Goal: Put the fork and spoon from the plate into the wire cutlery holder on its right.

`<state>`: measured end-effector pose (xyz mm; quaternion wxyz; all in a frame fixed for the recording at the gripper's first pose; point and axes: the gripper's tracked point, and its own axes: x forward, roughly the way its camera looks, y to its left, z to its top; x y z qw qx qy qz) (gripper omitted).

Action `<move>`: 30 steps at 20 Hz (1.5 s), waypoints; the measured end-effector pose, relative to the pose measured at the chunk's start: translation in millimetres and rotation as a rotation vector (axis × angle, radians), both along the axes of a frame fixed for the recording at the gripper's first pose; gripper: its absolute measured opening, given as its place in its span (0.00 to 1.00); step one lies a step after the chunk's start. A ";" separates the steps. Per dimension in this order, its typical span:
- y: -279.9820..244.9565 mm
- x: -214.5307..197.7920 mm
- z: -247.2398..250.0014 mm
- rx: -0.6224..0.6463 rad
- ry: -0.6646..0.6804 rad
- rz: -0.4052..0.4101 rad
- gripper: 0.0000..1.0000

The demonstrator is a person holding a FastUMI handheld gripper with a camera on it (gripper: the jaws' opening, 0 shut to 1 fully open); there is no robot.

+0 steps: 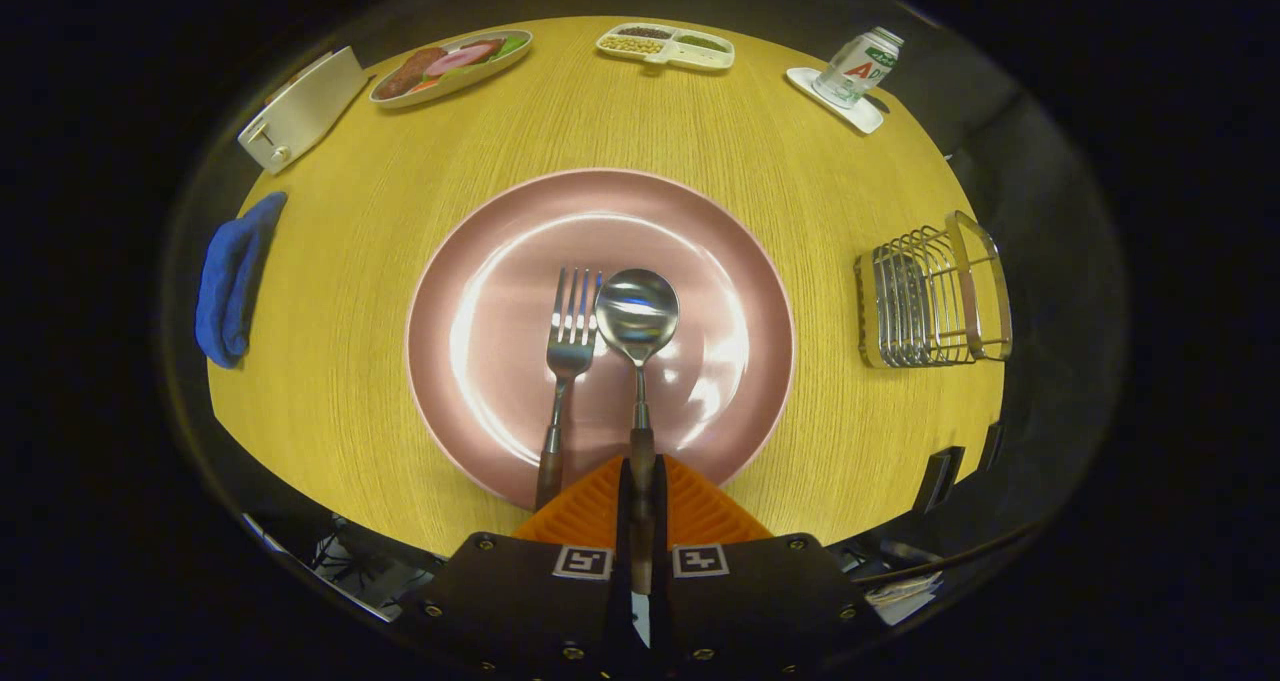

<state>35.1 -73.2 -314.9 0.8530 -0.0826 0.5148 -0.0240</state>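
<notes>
A pink plate [500, 261] lies on the yellow wooden table just ahead of my fingers. On it a metal fork [570, 346] and a metal spoon [637, 311] lie side by side, both with brown wooden handles pointing back toward me. My gripper [641, 496] is shut on the spoon's handle, which runs down between the two fingers. The fork's handle lies just left of the fingers, untouched. The wire cutlery holder [935, 296] stands to the right of the plate, near the table's right edge.
A blue cloth [232, 279] lies at the table's left edge, with a white toaster [300, 111] behind it. At the far side sit a dish of food [450, 64], a divided white tray [668, 47] and a can on a white coaster [855, 69].
</notes>
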 end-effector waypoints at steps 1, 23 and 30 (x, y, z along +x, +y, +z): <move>-1.3 2.2 5.3 -0.002 -0.012 -0.005 0.08; -124.0 1.5 107.6 -0.133 -0.187 -0.242 0.08; -153.5 2.7 96.2 -0.120 -0.155 -0.272 0.08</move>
